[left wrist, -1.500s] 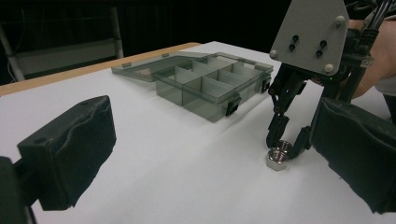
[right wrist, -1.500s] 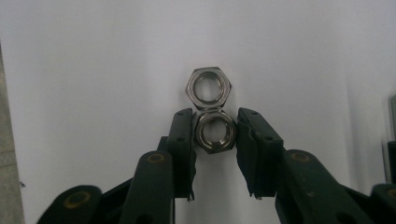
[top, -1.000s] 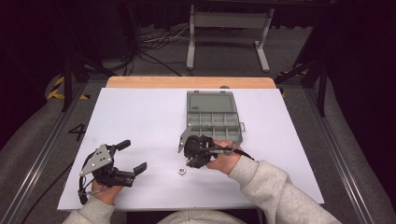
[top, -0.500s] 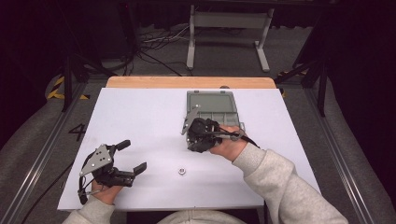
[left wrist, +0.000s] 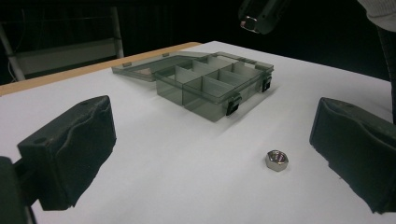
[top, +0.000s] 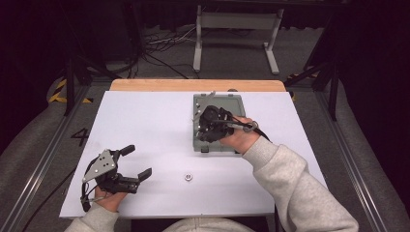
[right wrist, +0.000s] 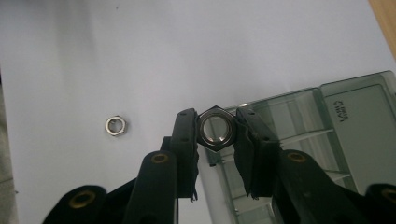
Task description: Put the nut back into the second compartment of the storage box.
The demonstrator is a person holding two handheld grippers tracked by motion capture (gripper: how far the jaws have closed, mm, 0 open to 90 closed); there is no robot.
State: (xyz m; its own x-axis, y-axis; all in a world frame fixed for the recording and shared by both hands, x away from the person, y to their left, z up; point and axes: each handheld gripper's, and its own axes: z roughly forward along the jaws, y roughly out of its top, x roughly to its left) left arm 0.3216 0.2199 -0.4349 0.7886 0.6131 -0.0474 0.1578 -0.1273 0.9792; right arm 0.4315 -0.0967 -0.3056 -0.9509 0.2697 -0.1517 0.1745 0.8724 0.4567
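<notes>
My right gripper (right wrist: 215,128) is shut on a steel hex nut (right wrist: 215,128), pinched flat between its two pads. In the high view that right gripper (top: 205,126) hangs above the near left part of the open grey compartment box (top: 232,102). A second hex nut (top: 186,177) lies loose on the white table; it is the nut (left wrist: 276,160) between my left jaws' line of sight and the nut (right wrist: 115,126) left of the right gripper. My left gripper (top: 138,162) rests near the table's front left, open, with nothing between its pads. The box (left wrist: 212,79) lies ahead of it, lid folded back.
The white sheet (top: 145,125) covers the table, with a wooden edge (top: 193,85) at the back. A metal stand (top: 237,29) and cables sit on the dark floor beyond. A person's grey sleeve (top: 300,193) reaches in from the lower right.
My right gripper has risen and travelled away from the loose nut to over the box, carrying its nut. The left gripper has stayed put.
</notes>
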